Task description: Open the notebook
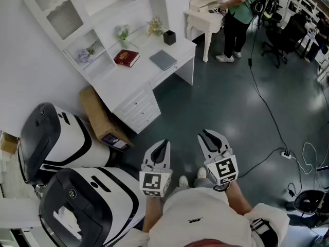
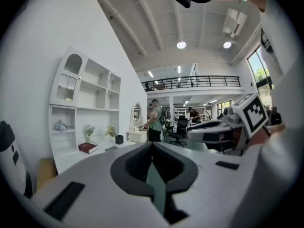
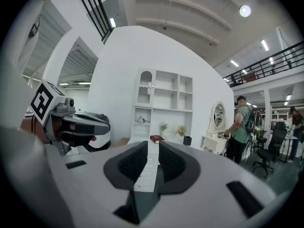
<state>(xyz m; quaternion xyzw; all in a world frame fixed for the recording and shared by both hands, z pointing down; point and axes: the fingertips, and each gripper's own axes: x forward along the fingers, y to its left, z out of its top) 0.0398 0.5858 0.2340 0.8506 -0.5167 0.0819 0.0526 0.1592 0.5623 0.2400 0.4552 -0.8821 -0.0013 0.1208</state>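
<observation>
A closed grey notebook (image 1: 163, 59) lies flat on the white desk (image 1: 134, 78) across the room, with a red hardcover book (image 1: 126, 57) to its left. In the left gripper view the red book (image 2: 88, 147) and the grey notebook (image 2: 112, 148) show far off. Both grippers are held in the air near my body, well short of the desk. My left gripper (image 1: 164, 142) has its jaw tips together and holds nothing (image 2: 152, 145). My right gripper (image 1: 211, 135) stands a little open, with the desk drawers visible through the gap (image 3: 153, 144). The red book (image 3: 157, 139) shows beyond it.
A black pen holder (image 1: 169, 37) and small plants stand on the desk. A cardboard box (image 1: 100, 117) leans beside it. Two large white-and-black machines (image 1: 61, 138) fill the left. A person (image 1: 239, 14) stands at a vanity table; cables (image 1: 267, 112) cross the floor.
</observation>
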